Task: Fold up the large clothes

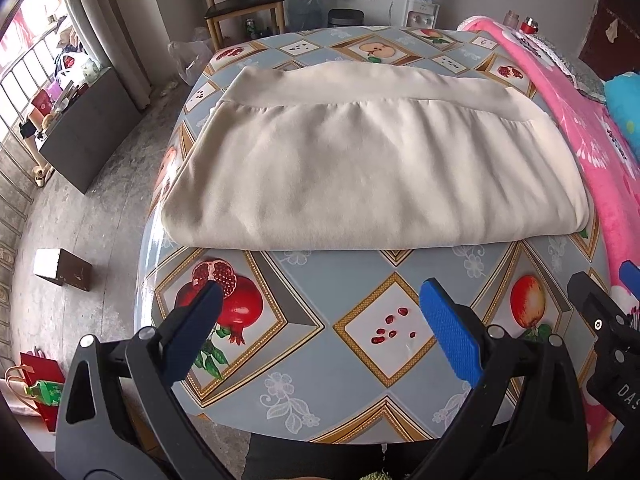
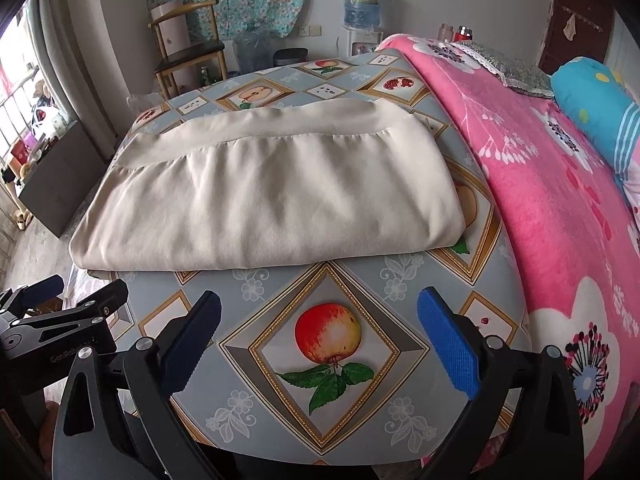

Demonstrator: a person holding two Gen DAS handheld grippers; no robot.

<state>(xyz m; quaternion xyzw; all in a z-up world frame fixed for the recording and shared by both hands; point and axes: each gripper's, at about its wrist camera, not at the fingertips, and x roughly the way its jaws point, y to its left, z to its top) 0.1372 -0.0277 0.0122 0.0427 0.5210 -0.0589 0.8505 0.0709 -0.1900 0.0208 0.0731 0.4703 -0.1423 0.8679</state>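
A cream garment (image 1: 372,160) lies folded into a flat rectangle on the table with the fruit-print cloth (image 1: 360,288). Its ribbed hem band runs along the far edge. It also shows in the right wrist view (image 2: 272,192). My left gripper (image 1: 320,328) is open and empty, above the table's near edge, short of the garment. My right gripper (image 2: 318,336) is open and empty too, beside the left one, also short of the garment. The right gripper shows at the right edge of the left wrist view (image 1: 600,320); the left gripper shows at the left edge of the right wrist view (image 2: 60,312).
A pink flowered blanket (image 2: 560,200) covers the bed along the table's right side, with a blue pillow (image 2: 592,100). A wooden chair (image 1: 244,4), a water dispenser (image 2: 362,12) and a bin stand behind the table. A dark cabinet (image 1: 88,128) and a small box (image 1: 62,268) are on the floor at left.
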